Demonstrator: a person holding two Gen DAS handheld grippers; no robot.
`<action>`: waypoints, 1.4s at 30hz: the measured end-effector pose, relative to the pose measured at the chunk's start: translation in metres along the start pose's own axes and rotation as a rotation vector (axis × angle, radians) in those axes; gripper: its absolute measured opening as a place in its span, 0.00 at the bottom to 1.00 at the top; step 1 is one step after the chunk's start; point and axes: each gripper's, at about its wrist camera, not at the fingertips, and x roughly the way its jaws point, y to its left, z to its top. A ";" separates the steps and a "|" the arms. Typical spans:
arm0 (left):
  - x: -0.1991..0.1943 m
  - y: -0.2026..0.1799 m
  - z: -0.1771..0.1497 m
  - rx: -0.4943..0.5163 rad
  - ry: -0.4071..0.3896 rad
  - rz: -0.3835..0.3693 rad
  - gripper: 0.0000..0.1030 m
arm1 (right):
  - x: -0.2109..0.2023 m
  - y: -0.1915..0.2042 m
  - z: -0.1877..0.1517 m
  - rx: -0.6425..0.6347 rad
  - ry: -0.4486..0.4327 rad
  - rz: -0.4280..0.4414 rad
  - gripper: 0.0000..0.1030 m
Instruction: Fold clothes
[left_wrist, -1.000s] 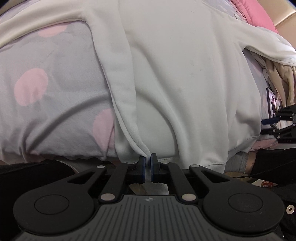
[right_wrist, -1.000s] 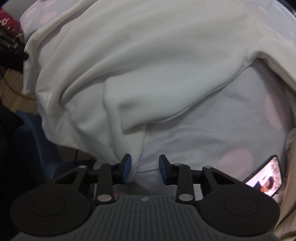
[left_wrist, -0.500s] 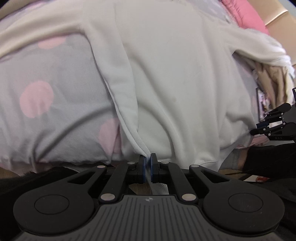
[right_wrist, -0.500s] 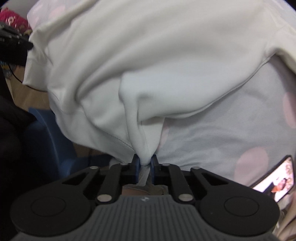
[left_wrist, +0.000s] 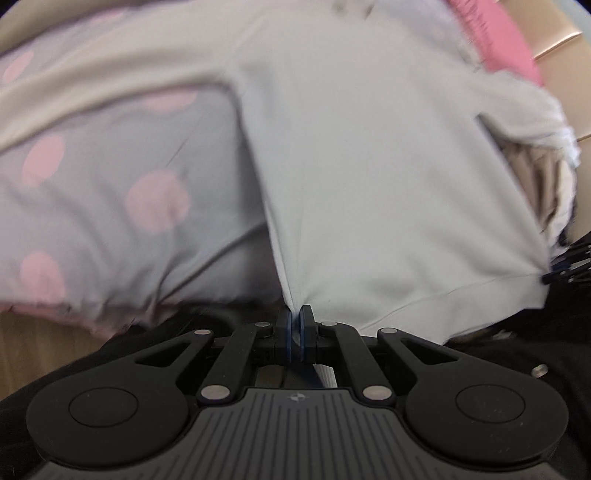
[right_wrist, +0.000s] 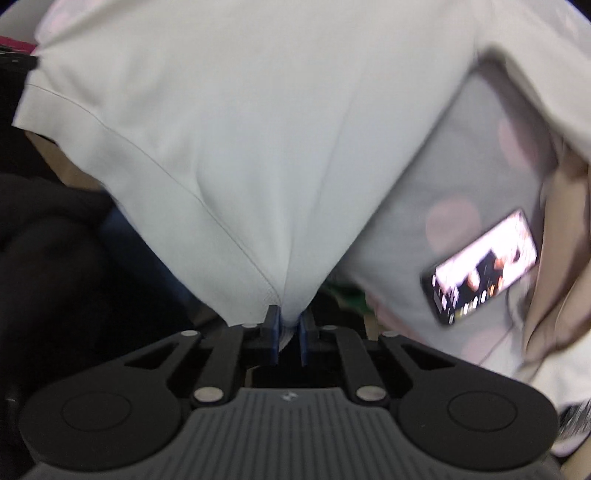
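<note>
A white long-sleeved sweatshirt (left_wrist: 369, 166) lies spread on a grey bedsheet with pink dots (left_wrist: 110, 192). My left gripper (left_wrist: 294, 317) is shut on one bottom corner of its hem. My right gripper (right_wrist: 287, 320) is shut on the other bottom corner of the sweatshirt (right_wrist: 240, 129), and the hem is pulled taut between the two. The right gripper also shows at the right edge of the left wrist view (left_wrist: 569, 266). Both views are motion-blurred.
A phone with a lit screen (right_wrist: 480, 266) lies on the sheet right of the sweatshirt. Beige clothing (right_wrist: 561, 258) is piled at the far right. A pink pillow (left_wrist: 495, 40) lies near a tan headboard. Dark clothing and floor lie below the bed edge.
My right gripper closed on the hem corner. Both grippers have pulled the hem back and up off the bed edge, stretching the sweatshirt flat.
</note>
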 end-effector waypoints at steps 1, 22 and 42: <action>0.009 0.002 0.001 -0.003 0.027 0.010 0.02 | 0.008 -0.002 0.000 0.004 0.015 0.004 0.11; 0.048 0.033 0.044 -0.055 0.084 -0.065 0.21 | 0.028 -0.019 0.045 0.013 -0.019 -0.008 0.35; 0.059 0.141 0.141 -0.674 -0.437 -0.237 0.22 | -0.026 -0.157 0.097 0.762 -0.656 -0.026 0.48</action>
